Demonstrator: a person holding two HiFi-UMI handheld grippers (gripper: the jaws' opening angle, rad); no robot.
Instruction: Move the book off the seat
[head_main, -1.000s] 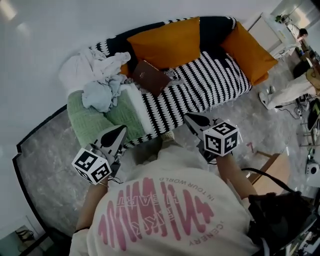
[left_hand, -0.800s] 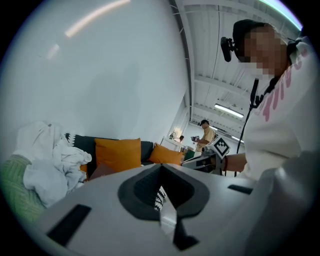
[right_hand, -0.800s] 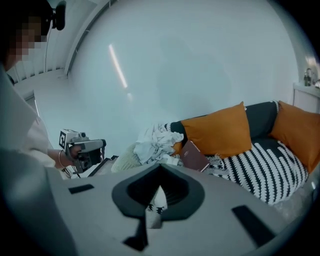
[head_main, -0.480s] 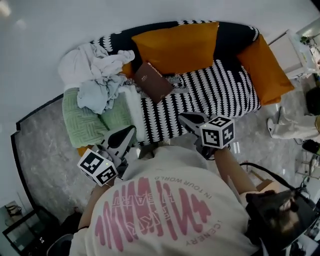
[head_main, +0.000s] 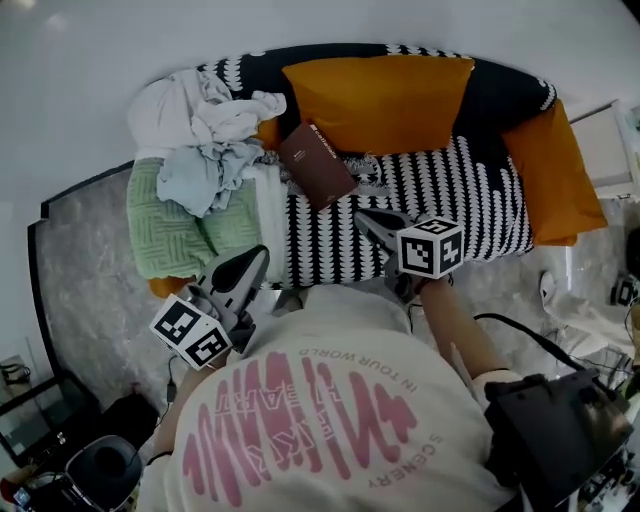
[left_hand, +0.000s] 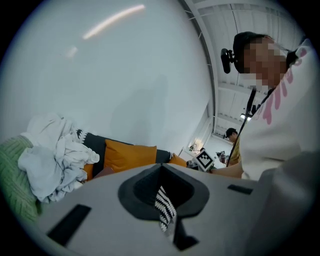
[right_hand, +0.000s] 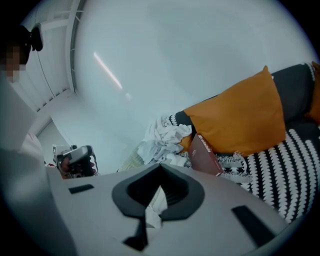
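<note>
- Book (head_main: 317, 165): dark red, lying on the seat (head_main: 440, 200) near its back edge. It is tilted against the large orange cushion (head_main: 380, 88), just beside the heap of pale clothes (head_main: 215, 130). The print on its spine is too small to read.
- Right gripper (head_main: 372, 222): jaws closed on nothing, held over the seat's front edge and apart from the book. In the right gripper view the gripper's own body cuts off the book's lower corner.
- Left gripper (head_main: 252, 262): jaws closed and empty, near the seat's front left corner, beside the green blanket (head_main: 165, 225). In the left gripper view only a sliver of the striped cover (left_hand: 164, 207) shows through the hollow behind the jaw tips, and the book can hardly be made out.
- Seat's front edge: its middle is hidden in the head view behind the person's shirt (head_main: 320, 400).
- Green blanket: its back part is covered by the clothes.
</note>
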